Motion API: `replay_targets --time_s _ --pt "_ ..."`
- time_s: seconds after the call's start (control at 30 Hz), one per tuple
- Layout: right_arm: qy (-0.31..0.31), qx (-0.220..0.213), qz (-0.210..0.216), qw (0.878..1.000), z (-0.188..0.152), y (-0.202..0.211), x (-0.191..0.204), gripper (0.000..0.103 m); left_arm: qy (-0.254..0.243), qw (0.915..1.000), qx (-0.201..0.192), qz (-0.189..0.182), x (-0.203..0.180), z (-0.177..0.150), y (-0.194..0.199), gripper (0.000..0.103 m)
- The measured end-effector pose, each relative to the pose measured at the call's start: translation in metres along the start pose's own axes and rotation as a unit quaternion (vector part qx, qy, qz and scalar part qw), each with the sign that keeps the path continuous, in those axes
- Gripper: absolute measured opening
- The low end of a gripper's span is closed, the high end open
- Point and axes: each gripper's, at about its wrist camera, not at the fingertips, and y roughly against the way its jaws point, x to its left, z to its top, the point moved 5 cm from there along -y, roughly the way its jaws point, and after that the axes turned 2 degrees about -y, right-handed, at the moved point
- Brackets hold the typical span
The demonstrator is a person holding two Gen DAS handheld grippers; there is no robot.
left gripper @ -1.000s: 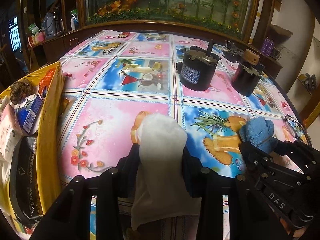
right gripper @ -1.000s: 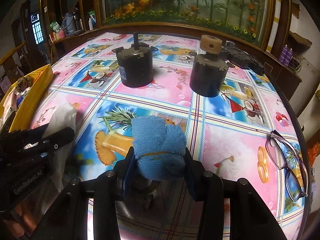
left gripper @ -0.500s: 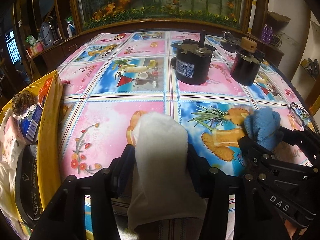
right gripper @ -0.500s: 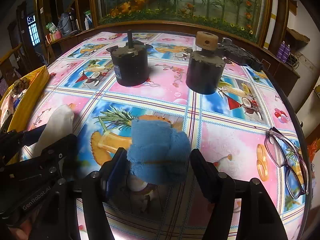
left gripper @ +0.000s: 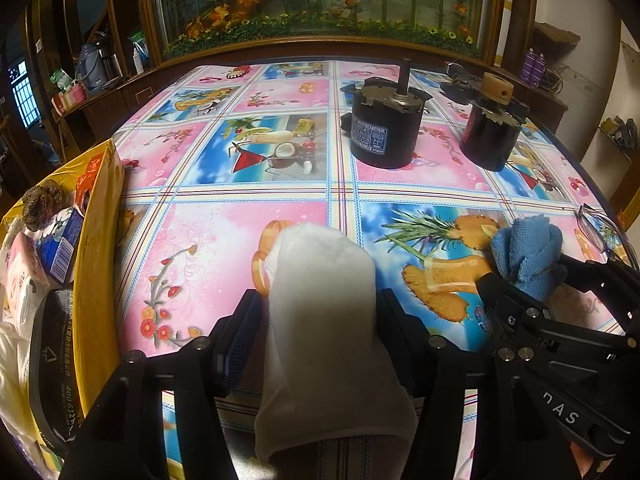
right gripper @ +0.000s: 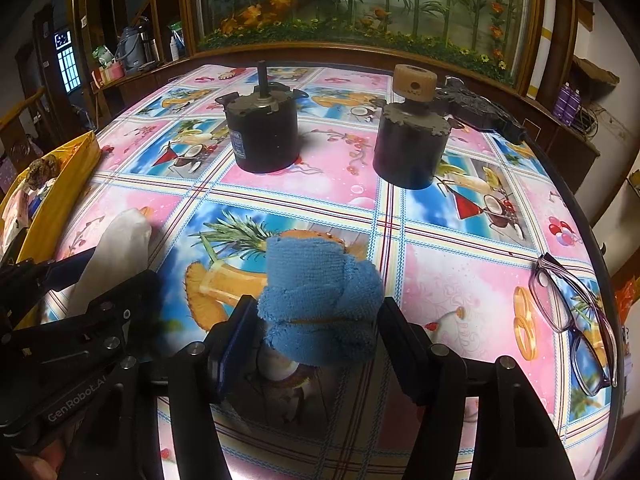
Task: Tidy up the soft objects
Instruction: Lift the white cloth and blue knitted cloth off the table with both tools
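A white cloth lies on the patterned tablecloth between the fingers of my left gripper. The jaws stand open, a little off the cloth on both sides. A bundled blue towel sits between the fingers of my right gripper, whose jaws are open with gaps beside the towel. In the left wrist view the blue towel and right gripper show at the right. In the right wrist view the white cloth and left gripper show at the left.
Two black cylindrical motors stand mid-table. Eyeglasses lie near the right edge. A yellow box full of packets sits at the left edge. A dark object lies at the back right.
Both grippers opened: the right let go of the blue towel, the left loosened off the white cloth. Both cloths now rest on the table.
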Motion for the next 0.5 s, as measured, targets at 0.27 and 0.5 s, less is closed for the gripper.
replay_targets --time_s 0.27,0.5 --pt "0.007 -0.003 0.000 1.000 -0.0018 0.0038 0.0034 0.049 0.000 1.0000 0.000 0.000 -0.0001 0.0000 0.0000 0.058" --pt "0.007 -0.002 0.000 1.000 -0.0029 0.0055 0.0042 0.045 0.000 1.0000 0.000 0.000 -0.0001 -0.0001 -0.0001 0.058"
